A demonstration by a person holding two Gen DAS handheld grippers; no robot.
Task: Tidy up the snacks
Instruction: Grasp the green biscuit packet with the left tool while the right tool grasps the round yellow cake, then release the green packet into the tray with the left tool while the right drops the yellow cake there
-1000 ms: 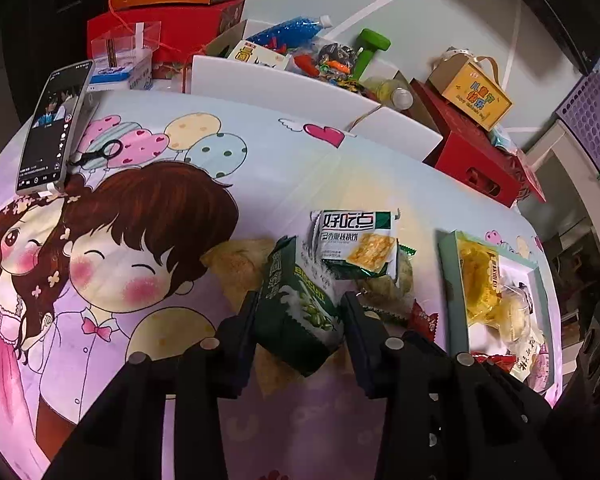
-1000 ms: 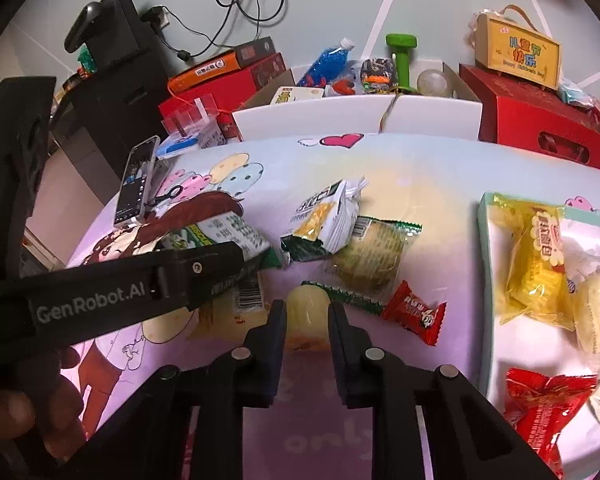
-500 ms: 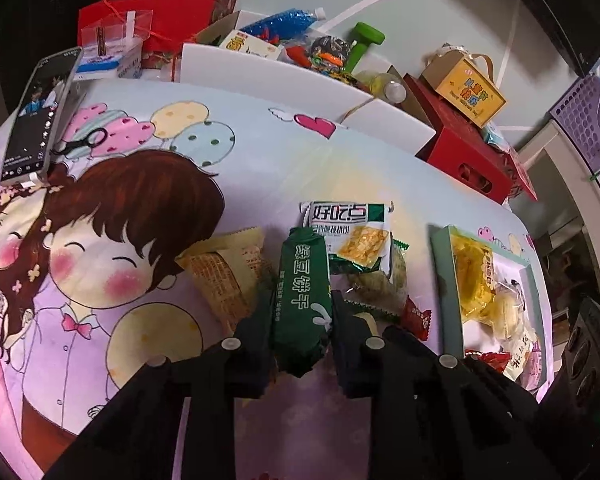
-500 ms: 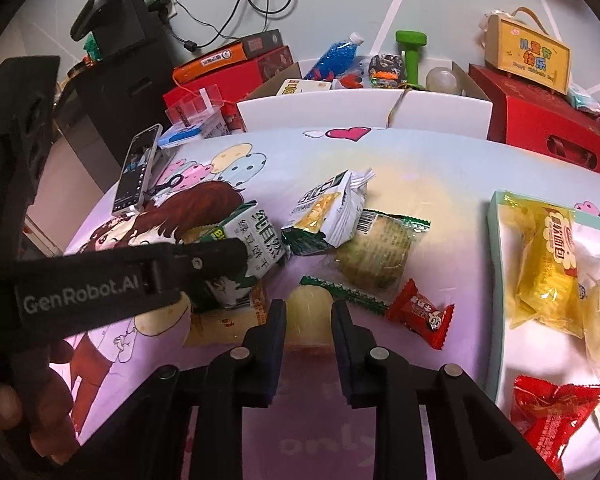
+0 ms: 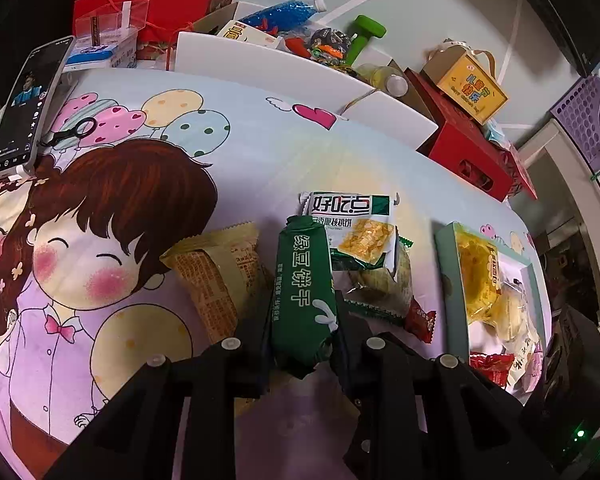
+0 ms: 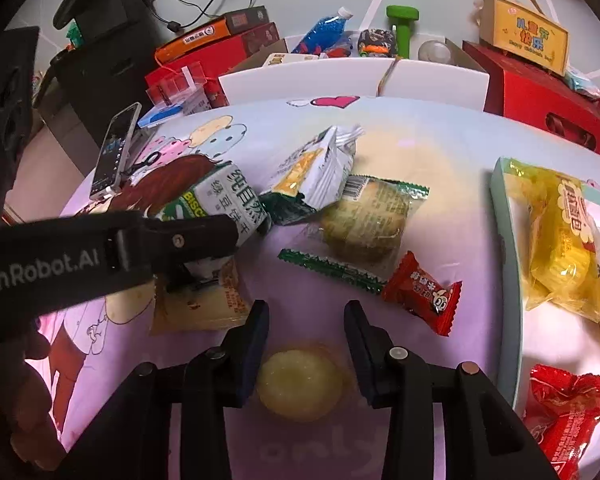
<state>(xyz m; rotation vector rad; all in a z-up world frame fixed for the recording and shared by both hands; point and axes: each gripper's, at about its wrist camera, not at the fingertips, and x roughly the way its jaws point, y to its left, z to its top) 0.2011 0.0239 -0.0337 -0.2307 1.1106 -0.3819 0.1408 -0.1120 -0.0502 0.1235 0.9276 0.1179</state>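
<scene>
Now my left gripper (image 5: 302,320) has its jaws clamped on the green biscuit pack (image 5: 304,292), low centre; right gripper (image 6: 306,332) jaws are opening around the pale round snack (image 6: 300,384) on the counter (image 6: 440,152). Next: carry the pack to the tray (image 6: 504,220).

Round table (image 5: 260,168) under a cartoon-print cover, bearing a phone (image 5: 24,108) at upper left of the left view, a tan packet (image 5: 216,276), white-green cracker pack (image 5: 352,228), round cake packet (image 6: 364,220) and red candy (image 6: 424,292) at centre, and a snack-filled tray (image 6: 504,216) at right.
</scene>
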